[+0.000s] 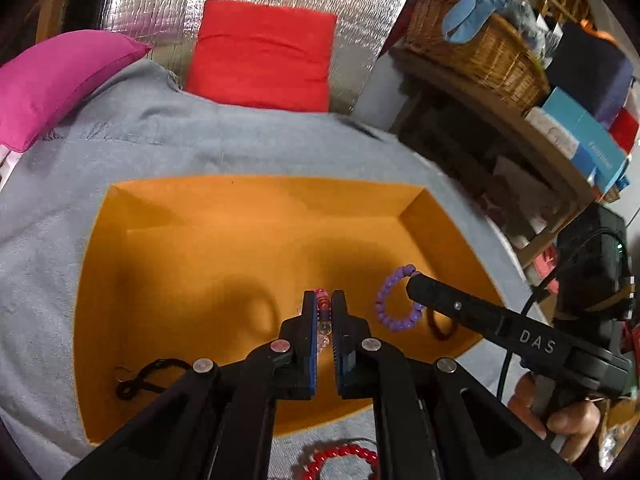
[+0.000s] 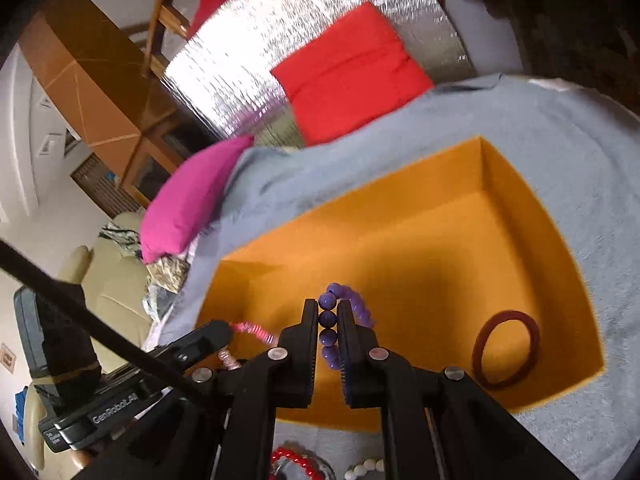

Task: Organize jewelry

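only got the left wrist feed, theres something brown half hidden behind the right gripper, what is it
Observer: A dark red ring bangle, lying flat on the orange box floor, apart from the purple bead bracelet that the right gripper holds.
Operator: anything left outside the box besides the red beads
Observer: Yes, a white bead strand lies on the grey cloth beside the red bead bracelet.
Operator: how many purple beads are in the grip
Observer: About three sit between the fingers.

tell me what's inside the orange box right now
On the floor of the orange box: a black cord and a dark red ring bangle. The purple bead bracelet and pink bracelet hang above it, each clamped in a hand-held gripper. The grippers cover the near floor.
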Available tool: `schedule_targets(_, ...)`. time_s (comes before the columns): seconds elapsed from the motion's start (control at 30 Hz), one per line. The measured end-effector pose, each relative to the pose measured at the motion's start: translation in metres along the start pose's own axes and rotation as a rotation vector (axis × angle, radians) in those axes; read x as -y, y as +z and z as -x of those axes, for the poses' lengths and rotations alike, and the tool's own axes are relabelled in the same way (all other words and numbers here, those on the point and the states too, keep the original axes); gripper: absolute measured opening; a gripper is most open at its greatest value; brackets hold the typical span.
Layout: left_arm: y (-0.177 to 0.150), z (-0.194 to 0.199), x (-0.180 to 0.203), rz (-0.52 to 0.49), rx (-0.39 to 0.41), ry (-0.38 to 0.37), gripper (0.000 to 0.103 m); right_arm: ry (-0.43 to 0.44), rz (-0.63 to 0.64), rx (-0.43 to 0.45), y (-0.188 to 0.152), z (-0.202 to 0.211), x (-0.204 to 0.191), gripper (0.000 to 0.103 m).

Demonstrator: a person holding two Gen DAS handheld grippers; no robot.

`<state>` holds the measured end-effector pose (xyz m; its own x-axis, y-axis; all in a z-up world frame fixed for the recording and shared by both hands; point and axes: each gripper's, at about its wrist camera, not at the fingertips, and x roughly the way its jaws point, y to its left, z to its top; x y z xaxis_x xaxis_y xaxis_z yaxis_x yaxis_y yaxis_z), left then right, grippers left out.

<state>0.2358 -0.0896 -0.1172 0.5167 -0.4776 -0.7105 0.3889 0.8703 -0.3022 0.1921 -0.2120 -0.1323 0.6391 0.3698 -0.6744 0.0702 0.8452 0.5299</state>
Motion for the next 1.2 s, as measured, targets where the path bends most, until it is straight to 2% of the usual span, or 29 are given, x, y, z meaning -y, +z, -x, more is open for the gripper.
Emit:
schedule_targets(0.1,-0.002,-0.008,-0.001,0.004,-0.028,0.029,0.007,-0.044,0.004,-0.027,-0.001,-0.008,0.005,0.011)
schedule_targets(0.2,-0.004,-0.006,-0.001,0.004,-0.027,0.066,0.007,-0.092,-0.026,-0.015,0.000,-0.005,0.015,0.014)
schedule_targets(0.23,-0.003,-0.004,-0.001,0.000,-0.023,0.072,0.008,-0.105,-0.044,-0.012,0.001,-0.003,0.019,0.021)
schedule_targets(0.27,-0.004,0.000,-0.002,-0.003,-0.015,0.080,0.009,-0.107,-0.048,-0.004,0.002,0.001,0.021,0.022)
schedule_targets(0.33,-0.005,0.011,-0.003,-0.007,0.008,0.100,0.010,-0.135,-0.023,0.027,0.001,0.014,0.021,0.022)
schedule_targets(0.47,-0.012,0.039,-0.004,-0.027,0.056,0.130,0.013,-0.137,0.026,0.060,-0.004,0.040,0.017,0.022)
schedule_targets(0.57,-0.026,0.066,-0.008,-0.023,0.098,0.154,0.023,-0.139,0.079,0.080,-0.013,0.063,0.012,0.022)
schedule_targets(0.73,-0.063,0.104,-0.015,0.004,0.124,0.178,0.040,-0.115,0.082,0.089,-0.032,0.100,0.013,0.022)
schedule_targets(0.8,-0.082,0.113,-0.017,0.008,0.120,0.199,0.053,-0.122,0.076,0.089,-0.043,0.112,0.017,0.022)
schedule_targets(0.97,-0.123,0.117,-0.025,0.047,0.058,0.245,0.056,-0.147,0.022,0.026,-0.077,0.128,0.034,0.023)
schedule_targets(1.03,-0.127,0.115,-0.022,0.016,0.055,0.287,0.061,-0.168,0.032,0.000,-0.085,0.130,0.037,0.023)
schedule_targets(1.1,-0.128,0.113,-0.014,-0.050,0.074,0.366,0.075,-0.192,0.038,-0.044,-0.090,0.127,0.037,0.024)
schedule_targets(1.17,-0.128,0.113,-0.007,-0.120,0.099,0.429,0.080,-0.199,0.046,-0.061,-0.092,0.126,0.034,0.032)
schedule_targets(1.2,-0.129,0.113,-0.003,-0.155,0.107,0.454,0.080,-0.193,0.059,-0.058,-0.093,0.126,0.031,0.041)
